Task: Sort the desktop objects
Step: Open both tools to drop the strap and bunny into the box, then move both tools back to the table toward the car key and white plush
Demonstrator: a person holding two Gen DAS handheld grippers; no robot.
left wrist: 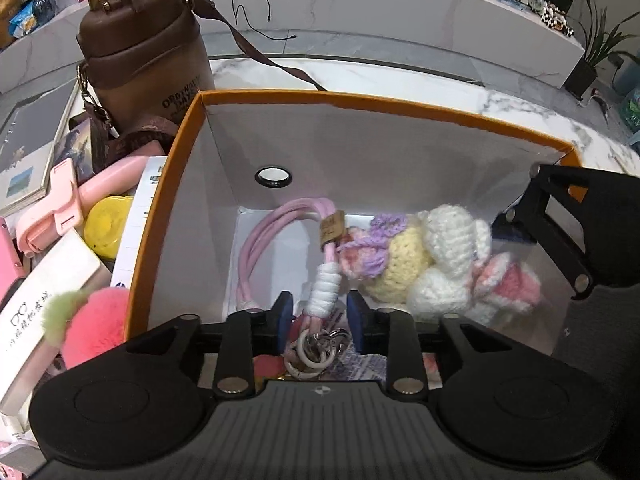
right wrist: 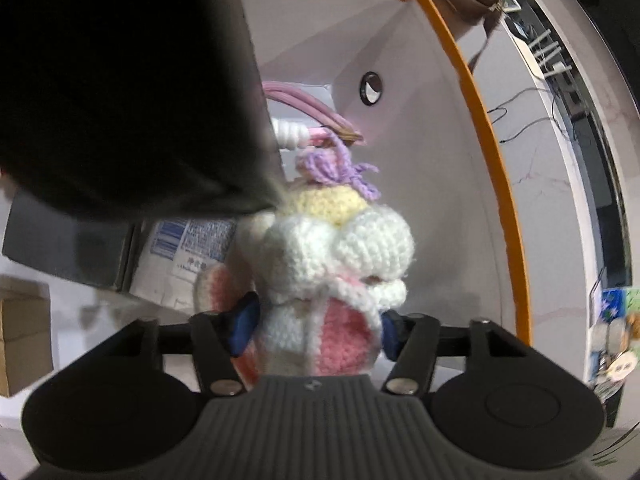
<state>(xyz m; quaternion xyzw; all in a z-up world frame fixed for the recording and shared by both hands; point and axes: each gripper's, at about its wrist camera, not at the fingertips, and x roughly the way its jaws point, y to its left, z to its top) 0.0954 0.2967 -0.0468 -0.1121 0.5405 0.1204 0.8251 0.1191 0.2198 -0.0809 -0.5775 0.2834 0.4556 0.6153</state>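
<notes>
An orange-rimmed white box (left wrist: 188,120) stands open on the marble desk. Inside it hangs a crocheted white, yellow and pink charm (left wrist: 432,260) on a pink cord strap (left wrist: 256,248) with metal rings (left wrist: 316,348). My left gripper (left wrist: 320,316) is shut on the strap's white-wrapped end, over the box. My right gripper (right wrist: 316,328) is shut on the charm's pink and white end (right wrist: 344,332); it shows at the box's right edge in the left wrist view (left wrist: 560,232). The left gripper's black body hides the upper left of the right wrist view.
Left of the box lie a brown bottle bag (left wrist: 144,52), a pink handheld fan (left wrist: 80,200), a yellow case (left wrist: 108,224), a pink pompom (left wrist: 100,324) and white cartons (left wrist: 48,312). A black cable (left wrist: 260,8) lies behind. Potted plants stand at the far right.
</notes>
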